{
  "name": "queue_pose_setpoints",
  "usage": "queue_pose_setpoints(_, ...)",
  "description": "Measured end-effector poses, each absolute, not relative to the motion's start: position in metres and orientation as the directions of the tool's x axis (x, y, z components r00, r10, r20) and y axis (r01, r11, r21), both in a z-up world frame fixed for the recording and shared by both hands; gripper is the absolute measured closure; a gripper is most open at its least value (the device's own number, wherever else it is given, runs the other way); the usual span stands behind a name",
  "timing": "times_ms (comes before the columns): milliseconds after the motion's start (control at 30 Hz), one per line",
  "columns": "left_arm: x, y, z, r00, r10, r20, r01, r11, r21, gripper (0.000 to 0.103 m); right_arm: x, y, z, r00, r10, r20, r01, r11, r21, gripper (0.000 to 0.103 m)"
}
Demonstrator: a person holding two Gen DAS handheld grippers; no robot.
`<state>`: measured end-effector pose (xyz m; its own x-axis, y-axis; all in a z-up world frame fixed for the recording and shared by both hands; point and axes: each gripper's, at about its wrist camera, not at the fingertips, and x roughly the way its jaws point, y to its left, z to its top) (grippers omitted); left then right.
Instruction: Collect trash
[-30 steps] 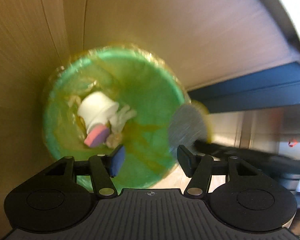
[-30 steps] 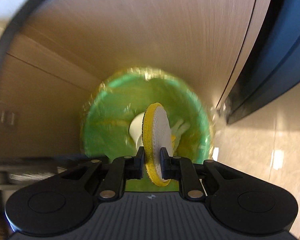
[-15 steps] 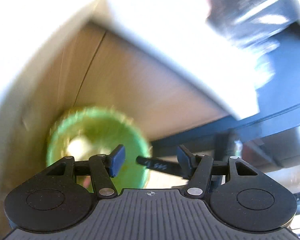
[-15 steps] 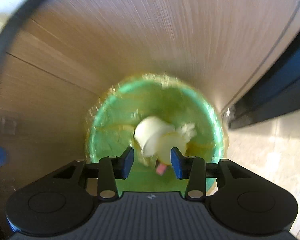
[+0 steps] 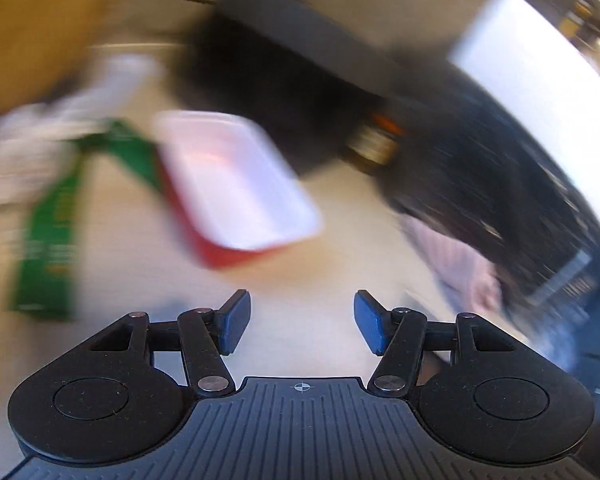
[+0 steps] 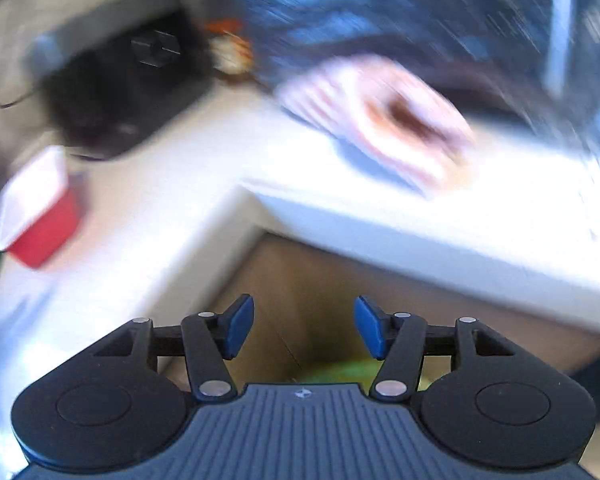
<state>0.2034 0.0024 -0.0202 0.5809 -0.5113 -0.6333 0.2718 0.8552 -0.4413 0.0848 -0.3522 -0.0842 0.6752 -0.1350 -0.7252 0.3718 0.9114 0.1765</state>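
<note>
- Currently both wrist views are heavily smeared, so fine detail is lost.
- Left wrist view: the left gripper (image 5: pixel 301 322) sits at the bottom centre, its blue pads standing wide apart with nothing between them.
- Above it, left of centre on the pale white countertop (image 5: pixel 300 264), lies a shallow red plastic tray with a white inside (image 5: pixel 236 188); a flat green printed carton (image 5: pixel 52 240) lies at the far left.
- Right wrist view: the right gripper (image 6: pixel 303 328) has just been opening, and nothing is between its pads.
- Under it, at the bottom edge, a sliver of the green-lined waste bin (image 6: pixel 340 372) shows below the counter.
- At upper right, a crumpled pink-and-white striped wrapper (image 6: pixel 380 120) rests near the counter's edge.
- Risk, as I judge it: a hurried reach could knock the wrapper off that edge, or pinch the tray off-centre so it tips.
</note>
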Motion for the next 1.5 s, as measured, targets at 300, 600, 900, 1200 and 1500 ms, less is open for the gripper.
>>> queue_pose_setpoints(300,0.213,0.082,-0.03,0.692,-0.256,-0.676,0.046,0.949,-0.312,0.04,0.129,-0.277,-0.054,0.759,-0.045,-0.65,0.107,0.993,0.056,0.031)
queue_pose_setpoints(600,0.275,0.08,-0.063,0.688,-0.107,-0.718,-0.01,0.987,-0.158,0.04,0.148,-0.241,-0.059,0.75,0.063,-0.659,-0.021,0.997,0.071,0.031)
queue_pose_setpoints(900,0.283,0.069,-0.073,0.692,-0.028,-0.721,-0.021,0.998,-0.059,0.076,0.15,-0.258,-0.064,0.74,0.039,-0.672,0.005,0.998,0.063,0.028)
queue_pose_setpoints(1200,0.21,0.077,-0.058,0.635,-0.147,-0.758,0.015,0.984,-0.177,0.082,0.169,-0.234,-0.06,0.735,0.145,-0.662,-0.102,0.989,0.104,0.027)
queue_pose_setpoints(1500,0.136,0.1,-0.046,0.597,-0.158,-0.787,0.006,0.981,-0.193,0.081,0.199,-0.153,-0.037,0.707,0.352,-0.613,-0.348,0.928,0.131,0.026)
